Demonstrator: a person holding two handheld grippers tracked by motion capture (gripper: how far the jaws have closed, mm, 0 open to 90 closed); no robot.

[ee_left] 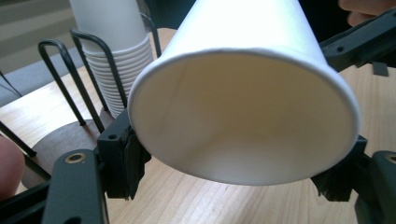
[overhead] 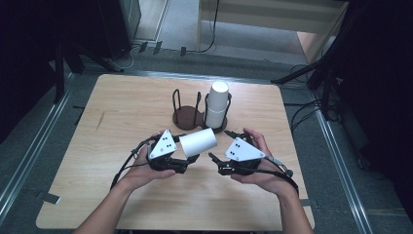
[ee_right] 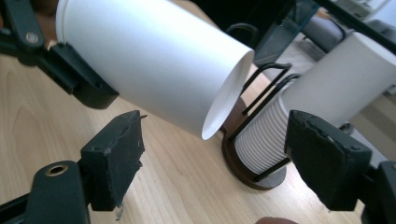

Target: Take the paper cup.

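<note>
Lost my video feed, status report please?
Left gripper shut on paper cup. Right gripper open, empty. Cup stack in holder beyond; nothing blocking.

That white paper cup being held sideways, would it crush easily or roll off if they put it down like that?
Probably crushable: the paper cup looks thin-walled, and the left hand-held gripper pinches it near its open rim. Laid on its side on the table, it would likely roll in a curve, since it tapers. It looks light.

Left tool (ee_left: 233, 175) clamps white paper cup (ee_left: 243, 112) at rim; cup stack (ee_left: 116, 42) behind.
</note>
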